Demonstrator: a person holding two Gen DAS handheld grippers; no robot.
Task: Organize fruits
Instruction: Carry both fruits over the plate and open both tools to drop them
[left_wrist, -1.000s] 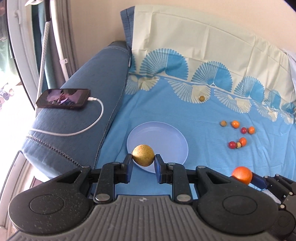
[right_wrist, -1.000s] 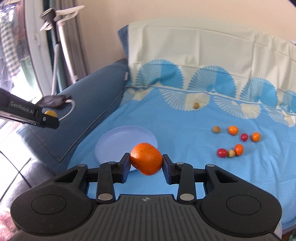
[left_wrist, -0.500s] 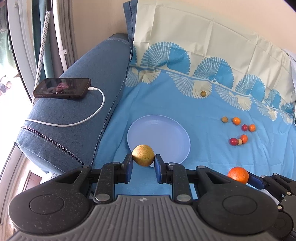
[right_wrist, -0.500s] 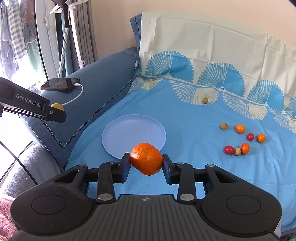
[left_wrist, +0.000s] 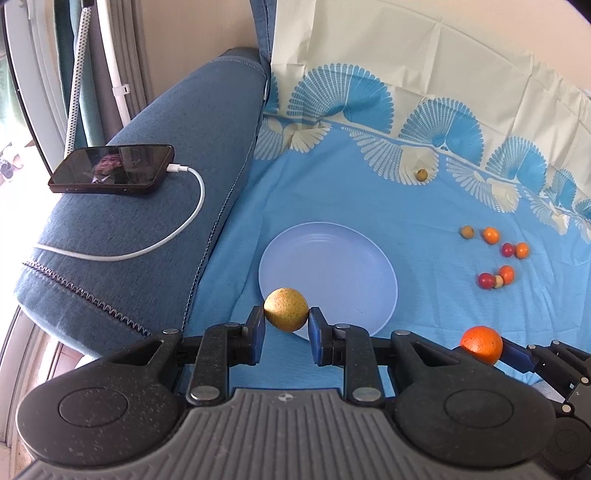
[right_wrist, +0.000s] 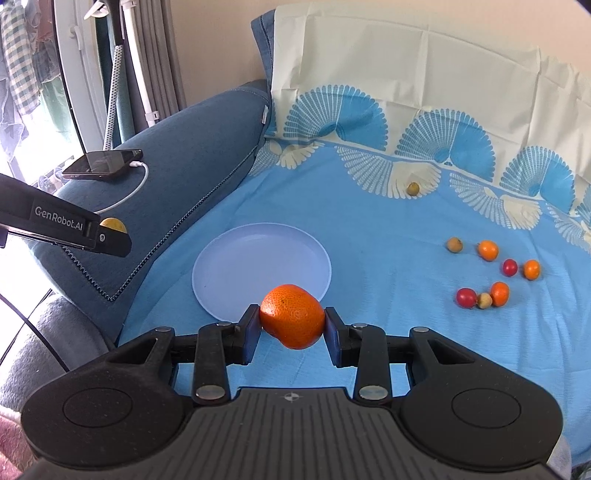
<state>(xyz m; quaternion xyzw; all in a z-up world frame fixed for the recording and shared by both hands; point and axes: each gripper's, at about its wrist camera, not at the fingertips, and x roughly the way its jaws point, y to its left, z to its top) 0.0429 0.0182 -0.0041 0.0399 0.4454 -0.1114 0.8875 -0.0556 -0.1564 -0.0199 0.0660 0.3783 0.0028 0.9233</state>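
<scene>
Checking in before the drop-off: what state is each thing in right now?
Left gripper: shut on the speckled yellow round fruit.
Right gripper: shut on the orange mandarin.
Pale blue round plate: empty.
Small loose fruits: scattered on the blue cloth.
Black phone: plugged into a white cable.

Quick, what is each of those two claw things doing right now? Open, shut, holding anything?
Left gripper: shut on a round, speckled yellow-brown fruit.
Right gripper: shut on a round, dimpled orange citrus fruit.
</scene>
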